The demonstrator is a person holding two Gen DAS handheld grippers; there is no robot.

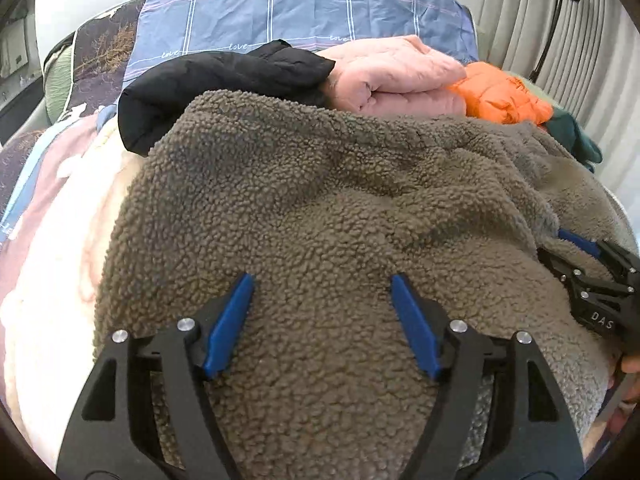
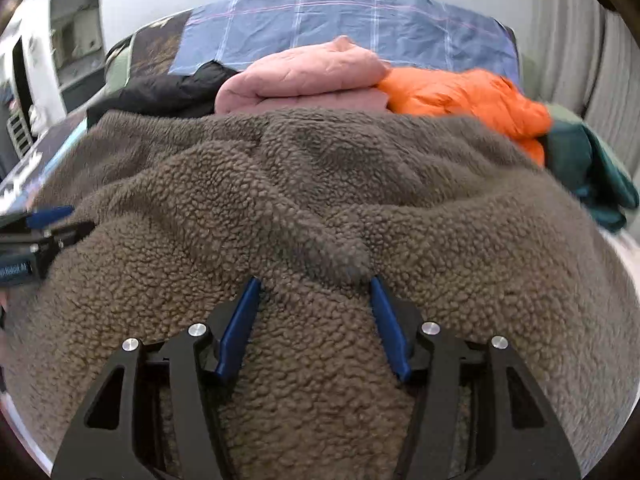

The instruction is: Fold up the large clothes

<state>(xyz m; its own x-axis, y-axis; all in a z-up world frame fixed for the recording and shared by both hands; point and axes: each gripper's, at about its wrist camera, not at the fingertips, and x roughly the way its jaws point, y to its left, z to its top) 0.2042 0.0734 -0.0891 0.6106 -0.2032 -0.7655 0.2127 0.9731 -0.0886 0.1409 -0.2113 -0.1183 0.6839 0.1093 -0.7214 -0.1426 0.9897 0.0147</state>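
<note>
A large grey-brown fleece garment [image 1: 328, 208] lies bunched on the bed and fills both views [image 2: 320, 184]. My left gripper [image 1: 322, 284] is open, its blue fingers spread just above the fleece, holding nothing. My right gripper [image 2: 314, 286] is open too, over the fleece beside a rolled fold [image 2: 344, 256]. The right gripper also shows at the right edge of the left wrist view [image 1: 592, 276]. The left gripper shows at the left edge of the right wrist view [image 2: 40, 236].
Behind the fleece lie a black jacket [image 1: 208, 88], a pink quilted coat [image 1: 400, 76], an orange puffer [image 1: 500, 96] and a teal garment [image 2: 592, 176]. A blue plaid sheet [image 1: 304, 12] covers the bed's far end. Cream and pink bedding [image 1: 60, 240] lies at left. Curtains [image 1: 540, 20] hang at right.
</note>
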